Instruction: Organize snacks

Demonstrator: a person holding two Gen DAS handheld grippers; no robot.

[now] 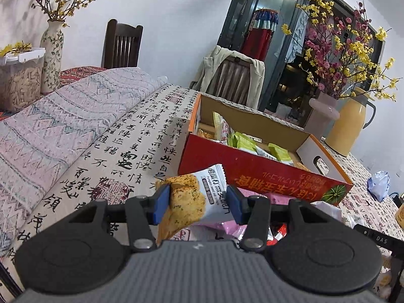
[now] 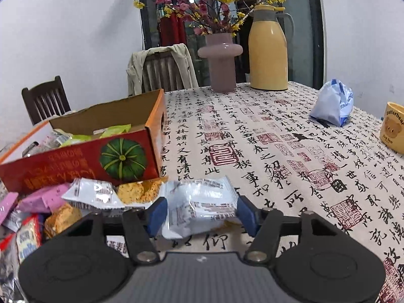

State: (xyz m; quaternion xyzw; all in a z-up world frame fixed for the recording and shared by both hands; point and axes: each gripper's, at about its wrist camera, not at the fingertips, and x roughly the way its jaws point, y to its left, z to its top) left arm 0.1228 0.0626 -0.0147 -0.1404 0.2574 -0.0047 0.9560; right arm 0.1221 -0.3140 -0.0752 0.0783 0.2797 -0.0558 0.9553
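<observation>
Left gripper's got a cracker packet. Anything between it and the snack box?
Nothing visible does. The left gripper holds the cracker packet just short of the box's near red wall; the box is open-topped, so the packet only needs lifting over that wall.

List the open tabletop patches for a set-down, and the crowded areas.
Free: the calligraphy tablecloth between the red snack box, pink vase, yellow thermos and blue-white bag; also the cloth between the box and the folded patterned fabric. Crowded: the loose snack pile in front of the box.
</observation>
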